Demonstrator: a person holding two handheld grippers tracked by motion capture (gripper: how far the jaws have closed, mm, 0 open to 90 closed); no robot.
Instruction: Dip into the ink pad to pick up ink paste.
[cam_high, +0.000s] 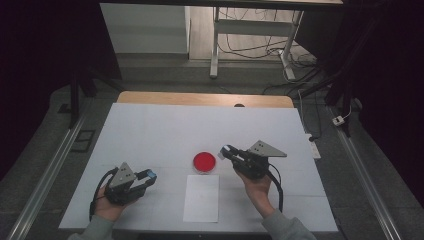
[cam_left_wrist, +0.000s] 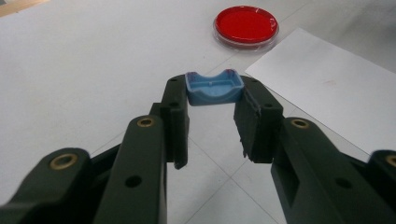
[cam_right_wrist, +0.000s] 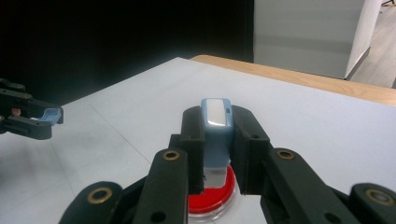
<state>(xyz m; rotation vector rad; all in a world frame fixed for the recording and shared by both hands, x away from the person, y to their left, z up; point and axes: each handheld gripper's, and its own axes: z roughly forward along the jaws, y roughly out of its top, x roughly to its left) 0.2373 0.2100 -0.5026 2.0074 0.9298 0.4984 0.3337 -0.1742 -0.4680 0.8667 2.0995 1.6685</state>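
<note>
A round red dish (cam_high: 204, 162) with a clear rim sits mid-table; it also lies ahead in the left gripper view (cam_left_wrist: 246, 25) and under the jaws in the right gripper view (cam_right_wrist: 210, 193). My left gripper (cam_high: 148, 176) is at the front left, shut on a small blue cap (cam_left_wrist: 214, 87) held across its tips. My right gripper (cam_high: 226, 151) hovers just right of the dish, shut on a blue-and-white device (cam_right_wrist: 215, 135) that stands upright between its jaws. A white paper sheet (cam_high: 201, 197) lies in front of the dish.
The white table top (cam_high: 165, 130) has a wooden strip (cam_high: 205, 99) along its far edge. Beyond it stand a white desk frame (cam_high: 250, 40) and floor cables. Dark curtains flank both sides.
</note>
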